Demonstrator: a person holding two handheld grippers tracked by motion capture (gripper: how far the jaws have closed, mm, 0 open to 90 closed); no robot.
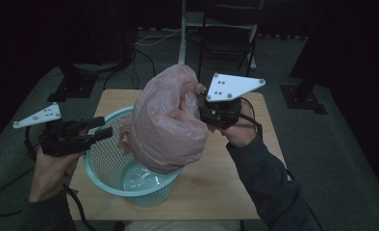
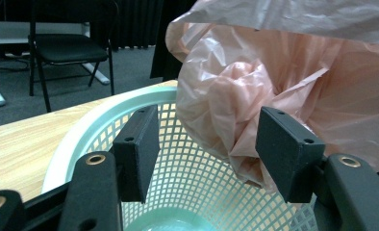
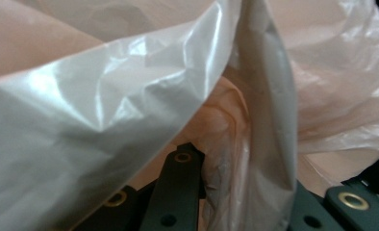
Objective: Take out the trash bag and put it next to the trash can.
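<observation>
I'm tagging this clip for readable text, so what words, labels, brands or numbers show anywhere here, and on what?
None: no readable text in the views.
The pink plastic bag is plain, with no print.
The pale green mesh basket bears no label.
The grey plate on the right gripper has only holes, no marks.
The wooden table is unmarked.

pink bag (image 1: pixel 166 125) over basket (image 1: pixel 106 163), right gripper (image 1: pixel 203 103) clamped

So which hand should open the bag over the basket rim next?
Probably left: the left gripper hangs open beside the crumpled pink plastic bag, over the pale green mesh basket; the right gripper is clamped on the bag.
</observation>
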